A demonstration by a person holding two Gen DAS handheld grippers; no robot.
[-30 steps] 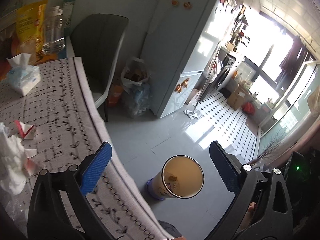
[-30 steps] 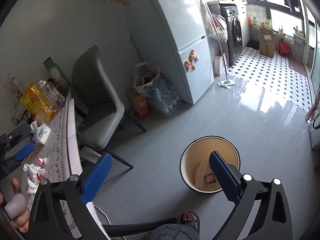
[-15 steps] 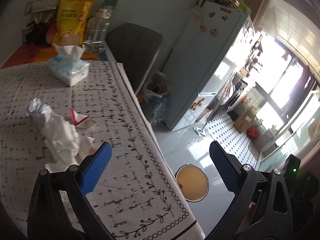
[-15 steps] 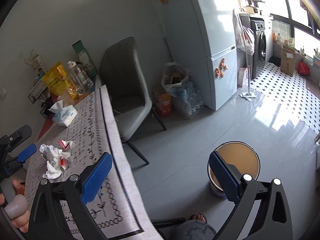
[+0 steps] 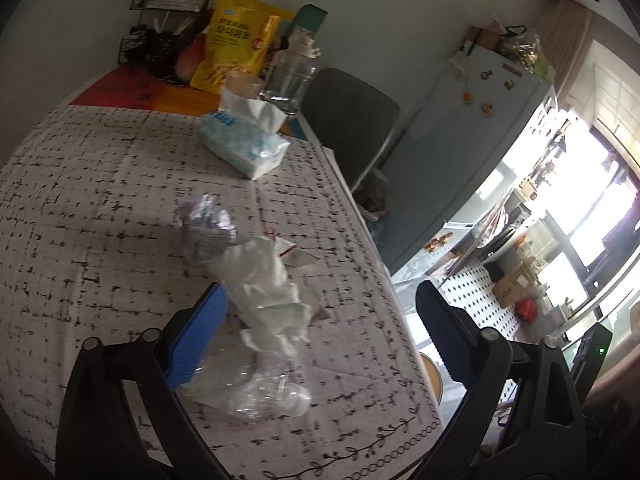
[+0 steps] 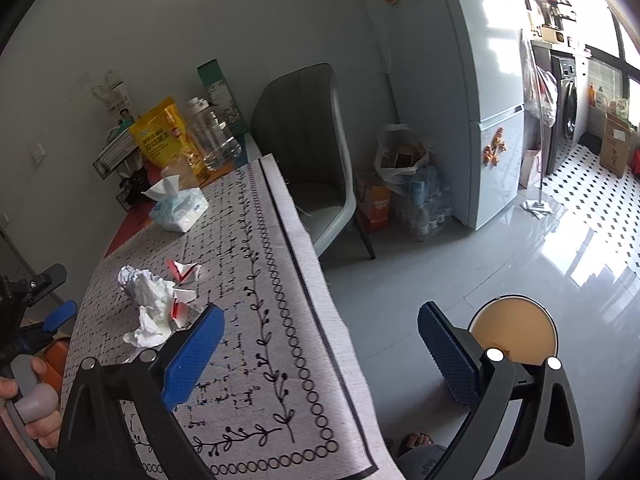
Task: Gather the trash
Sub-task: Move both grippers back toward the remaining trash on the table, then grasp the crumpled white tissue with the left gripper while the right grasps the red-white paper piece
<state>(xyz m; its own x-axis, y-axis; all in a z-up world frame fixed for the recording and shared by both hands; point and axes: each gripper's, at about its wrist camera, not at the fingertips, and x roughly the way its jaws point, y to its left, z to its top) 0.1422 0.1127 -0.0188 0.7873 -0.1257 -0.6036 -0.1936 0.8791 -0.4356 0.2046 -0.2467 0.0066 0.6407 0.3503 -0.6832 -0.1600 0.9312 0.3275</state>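
A pile of trash lies on the patterned tablecloth (image 5: 100, 200): white crumpled tissue (image 5: 264, 284), a crumpled foil-like wrapper (image 5: 206, 226), a red-and-white torn wrapper (image 5: 286, 246) and a crushed clear plastic bottle (image 5: 268, 396). My left gripper (image 5: 320, 336) is open and empty, just above the tissue. My right gripper (image 6: 320, 352) is open and empty, over the table's edge. The pile shows in the right wrist view too, with the tissue (image 6: 154, 308) left of my fingers. The yellow trash bin (image 6: 514, 330) stands on the floor at right.
A tissue pack (image 5: 244, 148), a yellow snack bag (image 5: 234, 44) and a clear jug (image 5: 292, 76) stand at the table's far end. A grey chair (image 6: 312, 152), bags (image 6: 404, 160) and a fridge (image 6: 480, 80) stand beyond the table edge.
Both grippers have swung from over the floor bin back toward the table. The left gripper has come down close over the trash pile. Both stayed open.
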